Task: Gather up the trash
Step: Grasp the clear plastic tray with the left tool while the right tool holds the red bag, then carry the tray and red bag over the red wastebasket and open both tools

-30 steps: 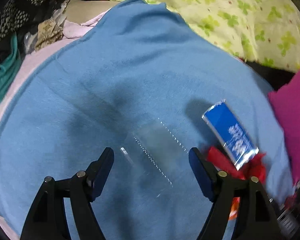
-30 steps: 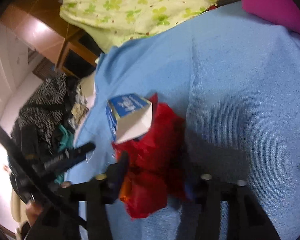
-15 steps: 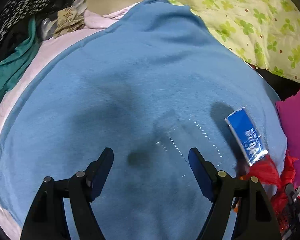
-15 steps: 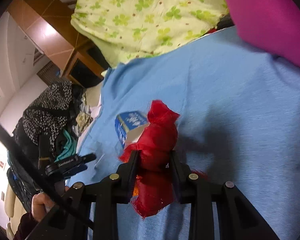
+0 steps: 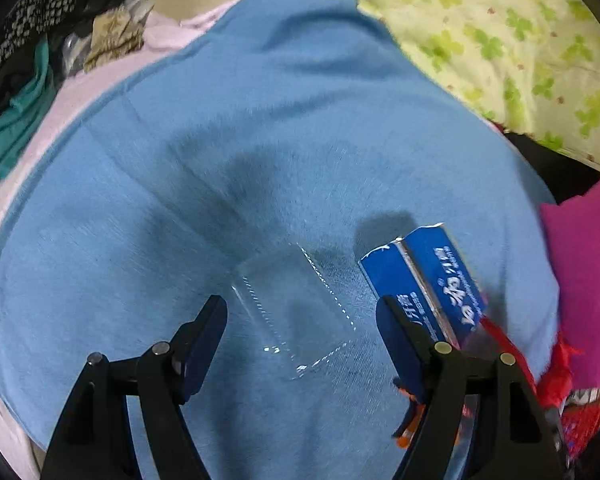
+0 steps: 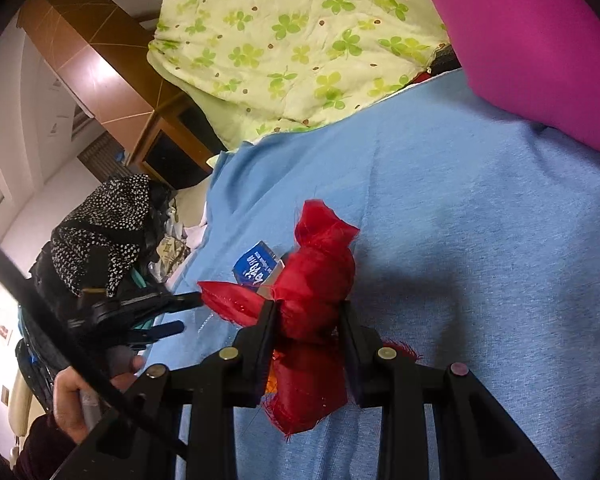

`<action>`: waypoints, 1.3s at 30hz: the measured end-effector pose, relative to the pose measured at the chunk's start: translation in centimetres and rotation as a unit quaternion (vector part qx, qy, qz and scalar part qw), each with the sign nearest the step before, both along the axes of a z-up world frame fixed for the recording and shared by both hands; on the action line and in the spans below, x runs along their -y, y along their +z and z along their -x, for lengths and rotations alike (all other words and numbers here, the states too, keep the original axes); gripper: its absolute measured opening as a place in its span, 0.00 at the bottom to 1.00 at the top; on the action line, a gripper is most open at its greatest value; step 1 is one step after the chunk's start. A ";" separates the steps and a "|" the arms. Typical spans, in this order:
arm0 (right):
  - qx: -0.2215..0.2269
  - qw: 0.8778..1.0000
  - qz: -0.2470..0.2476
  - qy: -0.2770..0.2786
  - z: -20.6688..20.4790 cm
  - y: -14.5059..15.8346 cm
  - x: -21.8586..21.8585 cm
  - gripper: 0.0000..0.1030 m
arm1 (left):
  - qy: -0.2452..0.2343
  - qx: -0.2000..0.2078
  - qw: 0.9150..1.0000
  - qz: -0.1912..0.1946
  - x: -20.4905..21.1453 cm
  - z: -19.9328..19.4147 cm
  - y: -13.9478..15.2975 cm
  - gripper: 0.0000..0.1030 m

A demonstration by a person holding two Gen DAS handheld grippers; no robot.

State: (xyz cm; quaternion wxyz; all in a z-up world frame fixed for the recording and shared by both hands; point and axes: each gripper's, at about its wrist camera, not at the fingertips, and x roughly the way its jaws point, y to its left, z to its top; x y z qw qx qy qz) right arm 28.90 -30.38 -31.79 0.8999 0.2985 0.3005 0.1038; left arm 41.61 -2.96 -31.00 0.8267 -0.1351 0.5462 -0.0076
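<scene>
A blue blanket (image 5: 228, 128) covers the bed, with a pale pink sheet (image 5: 100, 80) showing along its far left edge. A clover-print quilt (image 6: 284, 36) is heaped at the far edge. Beyond it stand a brown wooden wardrobe (image 6: 84, 64) and a low wooden cabinet (image 6: 172, 148) against white walls (image 6: 16, 112).

right tongs (image 6: 306, 320) clamping red scrap (image 6: 314, 280), probably fabric
</scene>
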 end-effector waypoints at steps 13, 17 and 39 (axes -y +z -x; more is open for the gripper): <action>0.007 1.000 0.012 0.000 0.6 0.3 0.4 0.32 | 0.050 -0.014 0.997 0.056 -2.1 0.4 -2.7 0.52; 0.027 0.999 0.022 -0.004 1.5 1.3 0.2 0.32 | 0.021 0.026 0.999 0.039 -2.1 2.3 -1.2 0.49; 0.188 0.969 0.038 -0.157 26.1 11.5 7.3 0.32 | -0.347 0.288 0.893 0.006 15.9 23.0 15.5 0.49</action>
